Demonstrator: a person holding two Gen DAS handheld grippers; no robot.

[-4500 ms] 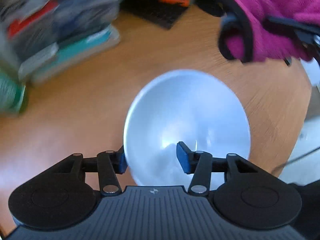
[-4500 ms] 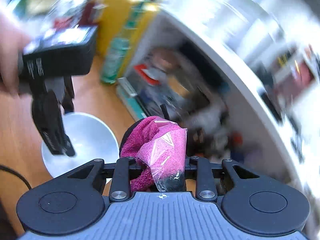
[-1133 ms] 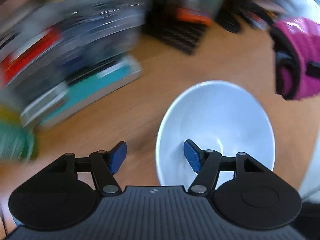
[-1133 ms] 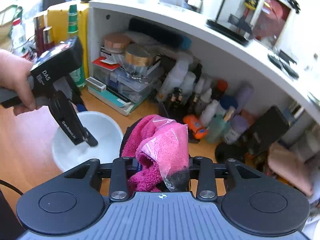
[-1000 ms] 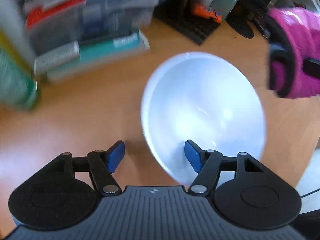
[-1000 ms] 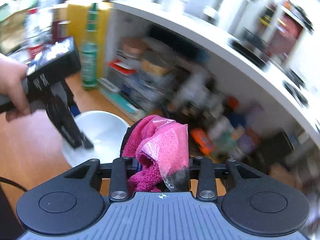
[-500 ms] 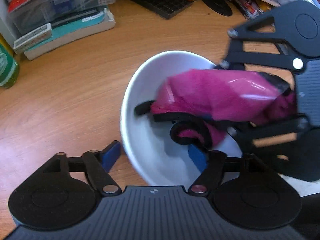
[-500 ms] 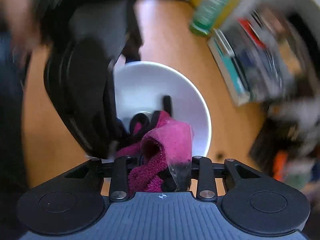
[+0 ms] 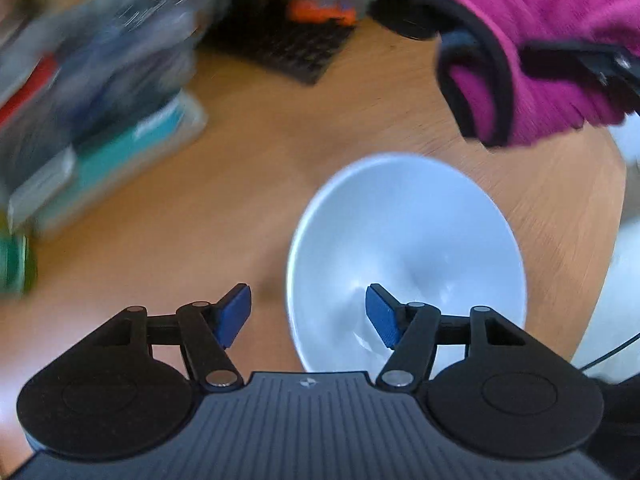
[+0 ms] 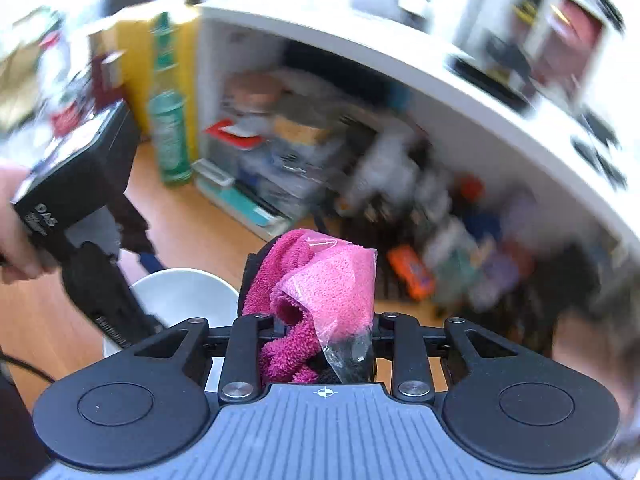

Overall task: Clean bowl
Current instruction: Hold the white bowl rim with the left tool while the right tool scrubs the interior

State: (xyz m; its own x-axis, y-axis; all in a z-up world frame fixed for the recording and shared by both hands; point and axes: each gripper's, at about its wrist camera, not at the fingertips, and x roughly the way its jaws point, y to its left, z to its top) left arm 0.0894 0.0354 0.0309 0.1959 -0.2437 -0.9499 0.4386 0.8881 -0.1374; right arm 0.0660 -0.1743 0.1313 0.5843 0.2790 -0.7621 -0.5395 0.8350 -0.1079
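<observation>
A white bowl [image 9: 404, 248] sits on the wooden table [image 9: 256, 168]; it also shows in the right wrist view [image 10: 180, 300]. My left gripper [image 9: 308, 316] is open with the bowl's near left rim between its blue pads, one pad inside, one outside. My right gripper [image 10: 316, 328] is shut on a magenta cloth [image 10: 320, 288] with a black edge and a clear plastic scrap. In the left wrist view the cloth [image 9: 560, 56] hangs above and behind the bowl at the upper right, clear of it.
Stacked boxes and a teal book [image 9: 120, 148] lie at the left, a green bottle [image 10: 168, 136] beyond. A black mat [image 9: 288, 48] with small bottles and an orange item [image 10: 412, 272] sits under a white shelf [image 10: 400, 68]. The table edge curves at the right.
The right gripper has lifted the cloth out of the bowl, up and back to the right. The left gripper stays open at the bowl's rim. Both views are blurred by motion.
</observation>
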